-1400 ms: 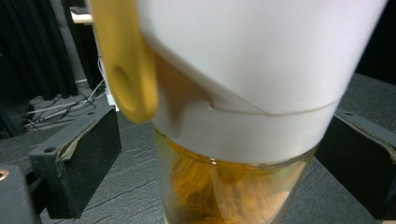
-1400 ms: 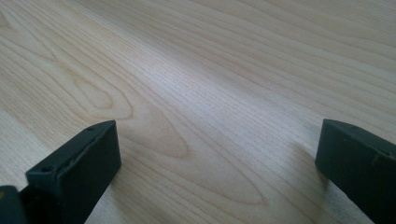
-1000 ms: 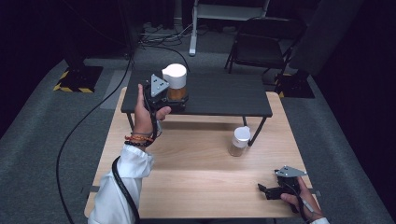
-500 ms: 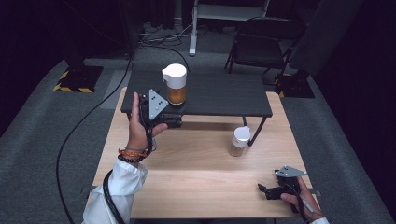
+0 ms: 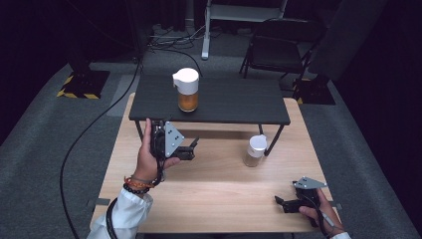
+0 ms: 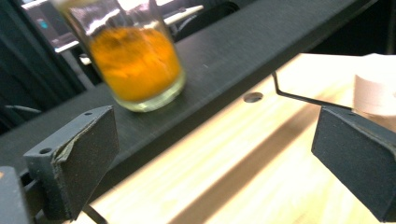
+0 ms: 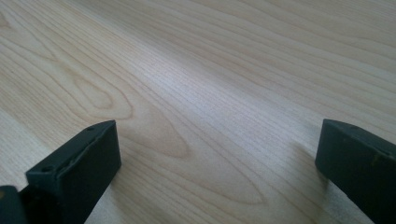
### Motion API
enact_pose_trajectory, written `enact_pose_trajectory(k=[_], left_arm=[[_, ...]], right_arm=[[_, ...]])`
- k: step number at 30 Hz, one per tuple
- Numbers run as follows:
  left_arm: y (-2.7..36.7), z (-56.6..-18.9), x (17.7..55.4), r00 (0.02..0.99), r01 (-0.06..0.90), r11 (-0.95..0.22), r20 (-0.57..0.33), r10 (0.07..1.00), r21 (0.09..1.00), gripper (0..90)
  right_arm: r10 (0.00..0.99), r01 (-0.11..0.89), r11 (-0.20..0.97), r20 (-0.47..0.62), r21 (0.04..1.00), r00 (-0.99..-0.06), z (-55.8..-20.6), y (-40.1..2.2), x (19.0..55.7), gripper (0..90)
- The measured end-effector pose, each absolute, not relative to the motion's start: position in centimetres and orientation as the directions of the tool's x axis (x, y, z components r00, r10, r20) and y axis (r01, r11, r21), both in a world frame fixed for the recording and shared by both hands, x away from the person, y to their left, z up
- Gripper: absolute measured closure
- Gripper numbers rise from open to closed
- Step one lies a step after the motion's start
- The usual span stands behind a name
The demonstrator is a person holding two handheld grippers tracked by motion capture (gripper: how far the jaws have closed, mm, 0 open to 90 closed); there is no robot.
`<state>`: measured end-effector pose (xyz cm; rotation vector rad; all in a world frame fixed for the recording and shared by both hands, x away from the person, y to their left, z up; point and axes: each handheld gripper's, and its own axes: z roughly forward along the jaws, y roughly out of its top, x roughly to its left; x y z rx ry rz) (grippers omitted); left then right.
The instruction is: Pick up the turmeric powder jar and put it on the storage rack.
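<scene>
High view: orange-filled jar stands on the shelf beyond the left tongs, gaping empty.

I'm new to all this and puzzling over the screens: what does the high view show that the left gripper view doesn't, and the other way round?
High view: the person's left hand holding the left tongs, the right tongs at the wooden table's near edge, and a folding chair behind.

Left gripper view: a close look between its own wide-apart jaws at the orange-filled jar and its grainy contents.

Shared: that jar, the black shelf under it, the white-lidded jar and the table.
</scene>
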<state>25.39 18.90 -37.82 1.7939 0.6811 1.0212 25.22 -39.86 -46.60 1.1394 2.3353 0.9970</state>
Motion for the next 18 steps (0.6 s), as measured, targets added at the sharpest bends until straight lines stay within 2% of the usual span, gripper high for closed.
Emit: enact_pose_trajectory(k=[18], left_arm=[[17.5,-41.9,24.0,0.587,0.084,-0.553,0.407,0.700,0.829,0.4]], right_arm=[[0.791,0.539,0.427,-0.010,0.726,-0.612,-46.6,-39.9,25.2,0.0]])
